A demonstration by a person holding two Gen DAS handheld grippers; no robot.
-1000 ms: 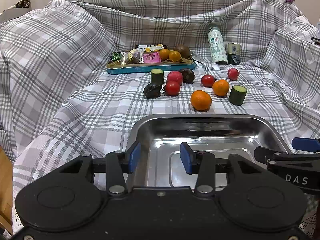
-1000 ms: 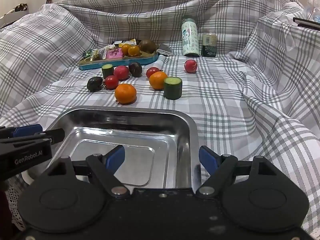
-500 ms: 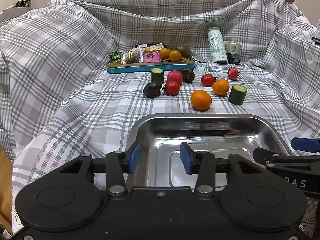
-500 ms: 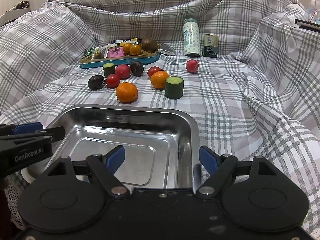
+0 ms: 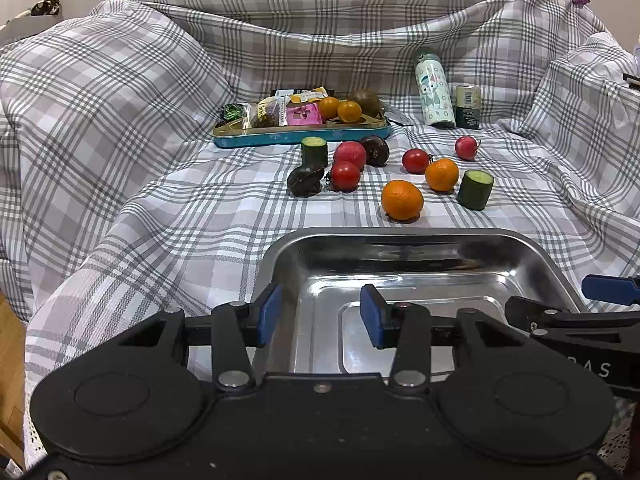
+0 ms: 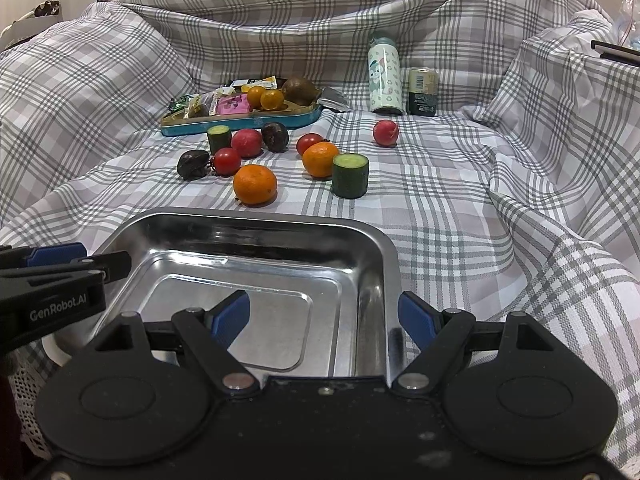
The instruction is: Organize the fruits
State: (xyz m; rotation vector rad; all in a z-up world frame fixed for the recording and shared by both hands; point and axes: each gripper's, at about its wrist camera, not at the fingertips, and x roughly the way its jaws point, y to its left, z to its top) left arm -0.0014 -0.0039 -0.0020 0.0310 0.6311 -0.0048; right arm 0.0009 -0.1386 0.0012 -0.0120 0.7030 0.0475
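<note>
I have both grippers poised over the near end of the steel tray [image 5: 404,240], which sits empty on the checked cloth [image 5: 160,208]. The left gripper [image 5: 322,314] has its fingers spread with nothing between them; the right gripper [image 6: 324,318] stands wider, straddling the tray's right wall without pinching it. The fruit lies loose on the cloth just beyond the tray's far rim — the nearest orange [image 6: 255,184] first. I judge it light, firm and prone to roll, so I would take it across its widest part with gentle pressure. The small tomato [image 6: 227,161] beside the dark fruit [image 6: 193,164] looks smooth and easily bruised — I would close softly there. The cucumber piece [image 6: 350,175] stands upright; its flat-sided skin should grip well.
</note>
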